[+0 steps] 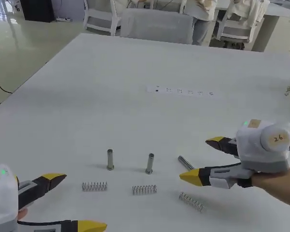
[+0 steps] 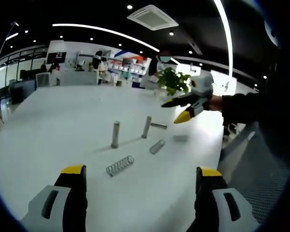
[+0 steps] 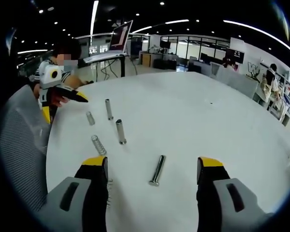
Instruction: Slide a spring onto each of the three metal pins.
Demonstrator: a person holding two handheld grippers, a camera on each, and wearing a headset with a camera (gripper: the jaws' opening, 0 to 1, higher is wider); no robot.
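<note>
Left hand-held gripper (image 1: 83, 201), right hand-held gripper (image 1: 194, 158): both agape, empty. Small coiled wire springs (image 1: 144, 189) look light, squashy; pinch gently mid-coil.

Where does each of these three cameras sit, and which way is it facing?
Head view: on the headset, facing down at the table; left gripper, right gripper, a forearm show.
Left gripper view: on the left gripper, facing the upright pins and right gripper; own open jaws below.
Right gripper view: on the right gripper, facing the lying pin; own open jaws below.
Shared: all three pins.
</note>
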